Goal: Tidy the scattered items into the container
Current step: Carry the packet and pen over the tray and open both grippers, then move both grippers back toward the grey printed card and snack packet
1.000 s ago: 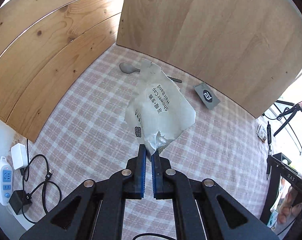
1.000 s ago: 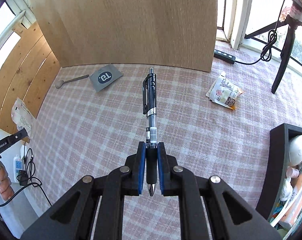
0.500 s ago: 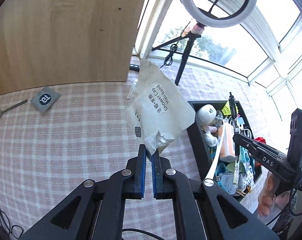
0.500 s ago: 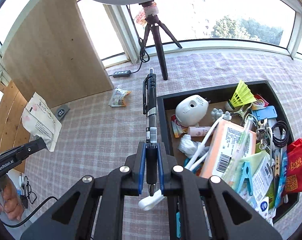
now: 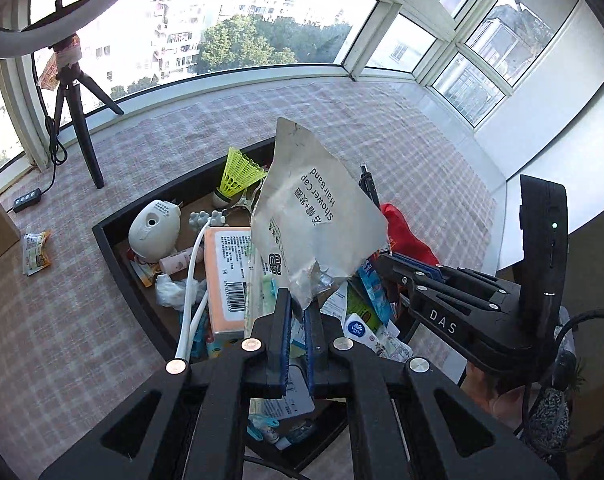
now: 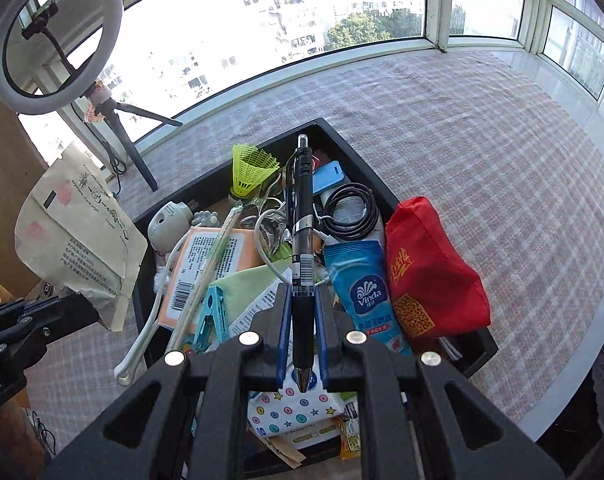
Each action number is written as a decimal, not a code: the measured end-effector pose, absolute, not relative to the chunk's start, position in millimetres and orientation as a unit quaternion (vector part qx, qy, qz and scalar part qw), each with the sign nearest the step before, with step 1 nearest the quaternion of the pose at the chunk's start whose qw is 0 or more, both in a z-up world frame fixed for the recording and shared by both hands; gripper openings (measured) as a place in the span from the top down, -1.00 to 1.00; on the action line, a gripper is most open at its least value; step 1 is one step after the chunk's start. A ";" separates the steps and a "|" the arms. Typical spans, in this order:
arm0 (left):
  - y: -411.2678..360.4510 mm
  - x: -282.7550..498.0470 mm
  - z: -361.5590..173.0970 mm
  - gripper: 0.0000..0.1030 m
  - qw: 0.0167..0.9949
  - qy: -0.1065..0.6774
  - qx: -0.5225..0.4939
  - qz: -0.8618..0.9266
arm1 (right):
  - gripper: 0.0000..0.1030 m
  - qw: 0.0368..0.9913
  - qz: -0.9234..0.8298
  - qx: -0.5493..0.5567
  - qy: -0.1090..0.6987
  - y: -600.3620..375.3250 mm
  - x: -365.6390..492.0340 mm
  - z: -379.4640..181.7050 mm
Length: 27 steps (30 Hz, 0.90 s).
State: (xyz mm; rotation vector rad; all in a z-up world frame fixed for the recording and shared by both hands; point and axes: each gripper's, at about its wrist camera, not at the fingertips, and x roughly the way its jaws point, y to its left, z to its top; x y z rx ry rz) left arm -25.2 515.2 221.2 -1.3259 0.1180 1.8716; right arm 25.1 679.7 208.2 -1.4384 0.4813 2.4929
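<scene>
My left gripper (image 5: 297,304) is shut on the torn corner of a white shower-cap packet (image 5: 313,216) and holds it upright over the black container (image 5: 114,248). The packet also shows in the right wrist view (image 6: 78,236), at the left beside the container (image 6: 385,196). My right gripper (image 6: 302,300) is shut on a black pen (image 6: 302,216) that points forward above the container's contents. The right gripper shows in the left wrist view (image 5: 385,260) at the right, over the container.
The container is crowded: yellow shuttlecock (image 6: 252,170), red pouch (image 6: 429,276), blue tissue pack (image 6: 361,288), orange box (image 5: 226,276), white device (image 5: 154,228). A snack packet (image 5: 36,246) lies on the checked cloth. A ring-light tripod (image 5: 78,120) stands by the window.
Both grippers have swung from the wooden-panel side of the table to above the container, each still holding its item. The packet and the pen have been carried along.
</scene>
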 end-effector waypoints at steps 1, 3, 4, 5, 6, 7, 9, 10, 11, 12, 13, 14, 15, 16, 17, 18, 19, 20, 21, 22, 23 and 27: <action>522.9 -24.7 220.2 0.68 0.416 0.045 -0.528 0.739 | 0.77 0.109 0.851 -0.486 0.168 683.3 26.5 208.6; 531.1 -26.4 216.4 0.19 0.405 0.048 -0.534 0.740 | 0.73 0.113 0.850 -0.484 0.176 688.9 27.9 208.5; 530.0 -27.6 216.0 0.21 0.405 0.040 -0.533 0.742 | 0.62 0.119 0.849 -0.482 0.181 691.9 29.2 209.1; 529.0 -28.1 216.6 0.21 0.402 0.039 -0.531 0.745 | 0.51 0.123 0.851 -0.475 0.188 695.0 30.6 210.9; 527.5 -29.0 217.4 0.21 0.400 0.041 -0.530 0.747 | 0.47 0.125 0.853 -0.469 0.192 697.1 32.8 212.9; 525.1 -29.5 217.6 0.21 0.400 0.044 -0.529 0.747 | 0.46 0.130 0.854 -0.466 0.193 698.4 35.2 215.1; 518.8 -31.8 217.9 0.21 0.399 0.042 -0.529 0.747 | 0.45 0.133 0.856 -0.461 0.194 699.6 37.4 218.2; 514.4 -33.6 217.3 0.21 0.397 0.040 -0.530 0.749 | 0.45 0.131 0.856 -0.460 0.196 699.4 37.3 219.0; 510.0 -35.2 217.4 0.21 0.392 0.038 -0.530 0.751 | 0.45 0.130 0.856 -0.460 0.197 698.3 37.0 219.9; 505.1 -38.5 216.0 0.21 0.386 0.036 -0.530 0.754 | 0.45 0.128 0.857 -0.459 0.197 696.7 36.3 220.6; 498.5 -40.7 216.0 0.21 0.379 0.034 -0.530 0.758 | 0.45 0.124 0.857 -0.459 0.198 694.2 34.3 221.0; 491.5 -43.1 215.8 0.21 0.372 0.031 -0.530 0.761 | 0.45 0.118 0.858 -0.459 0.197 690.6 32.8 221.8; 483.6 -46.5 214.9 0.21 0.365 0.027 -0.531 0.764 | 0.45 0.113 0.860 -0.458 0.196 685.8 31.7 223.1; 475.0 -49.2 214.4 0.21 0.359 0.025 -0.531 0.767 | 0.45 0.107 0.861 -0.458 0.192 680.5 29.5 223.8; 465.4 -52.1 213.6 0.21 0.351 0.024 -0.530 0.771 | 0.45 0.099 0.863 -0.459 0.188 674.4 26.0 224.2; 454.7 -54.7 212.3 0.20 0.343 0.023 -0.529 0.776 | 0.45 0.091 0.864 -0.461 0.184 667.2 22.6 224.7; 443.6 -58.0 210.3 0.20 0.333 0.021 -0.530 0.779 | 0.45 0.082 0.865 -0.462 0.179 659.7 18.8 225.2; 431.5 -61.6 207.8 0.20 0.323 0.016 -0.533 0.782 | 0.45 0.074 0.866 -0.463 0.173 651.8 14.8 225.8; 417.5 -64.9 205.1 0.20 0.313 0.010 -0.537 0.784 | 0.45 0.067 0.867 -0.464 0.167 643.6 11.4 226.2; 403.8 -68.3 202.4 0.20 0.303 0.003 -0.539 0.786 | 0.45 0.060 0.867 -0.467 0.161 635.6 6.8 226.2; 389.7 -71.7 199.8 0.20 0.292 -0.003 -0.540 0.789 | 0.44 0.051 0.867 -0.470 0.156 626.8 1.5 226.0; 327.8 -86.9 191.5 0.19 0.243 -0.029 -0.543 0.804 | 0.38 0.017 0.867 -0.481 0.129 587.8 -18.9 223.5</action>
